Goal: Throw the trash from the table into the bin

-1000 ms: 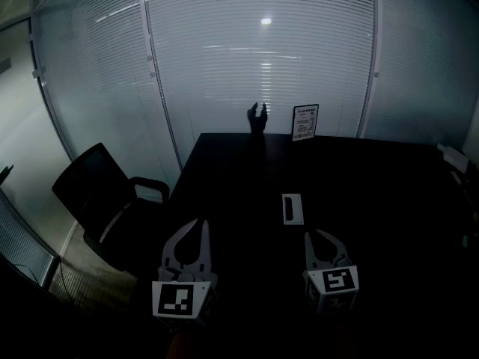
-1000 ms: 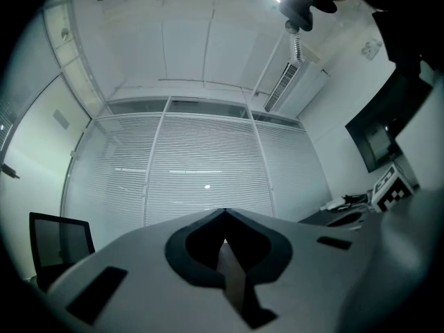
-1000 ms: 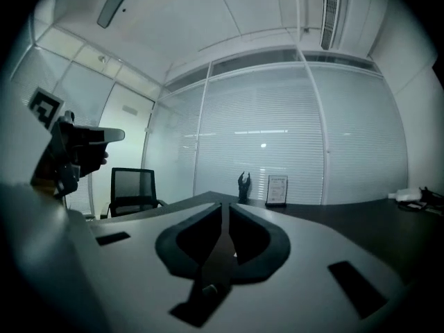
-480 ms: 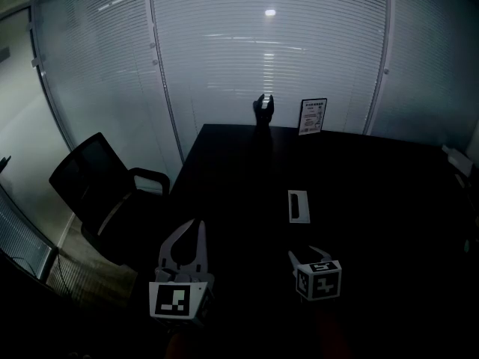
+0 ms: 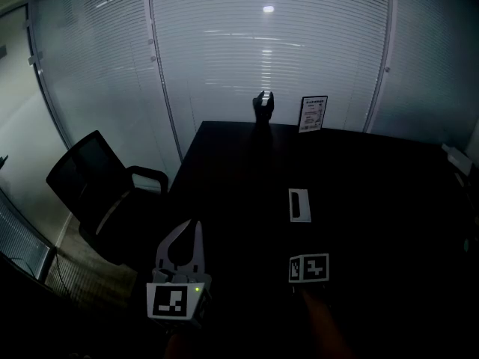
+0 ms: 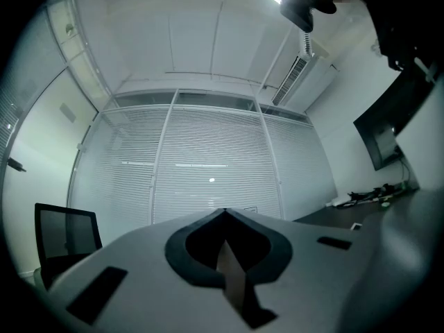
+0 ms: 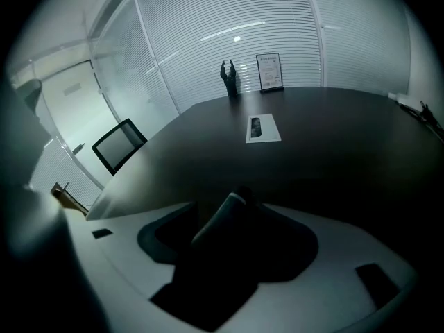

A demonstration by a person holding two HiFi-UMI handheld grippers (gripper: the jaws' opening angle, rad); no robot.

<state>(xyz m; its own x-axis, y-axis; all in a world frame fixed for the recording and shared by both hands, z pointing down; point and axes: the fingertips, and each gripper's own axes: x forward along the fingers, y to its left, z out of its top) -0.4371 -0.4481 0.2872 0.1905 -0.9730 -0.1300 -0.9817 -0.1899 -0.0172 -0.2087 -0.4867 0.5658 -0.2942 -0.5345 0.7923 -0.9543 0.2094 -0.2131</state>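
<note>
**Grey object** [image 7: 216, 226]: a dim, slanted shape with a pale upper rim, seen at the lower centre of the right gripper view. It lies in the gap between the jaws of the right gripper [image 7: 229, 210]. Its kind cannot be told, and it is not resolved in the head view.

**Right gripper:** the jaws are spread and have just been opening, with the grey object between them and not clamped. In the head view only its marker cube [image 5: 309, 268] is seen, lower right of centre, over the dark table [image 5: 359, 178].

**Left gripper** [image 5: 195, 224]: shown at the lower left of centre, beyond the table's left edge. Its jaws are closed tip to tip on nothing.

**Surroundings:** a white plate [image 5: 298, 205] with a dark slot lies flat at mid-table, above the cube. An office chair [image 5: 90, 178] stands at the left.
</note>
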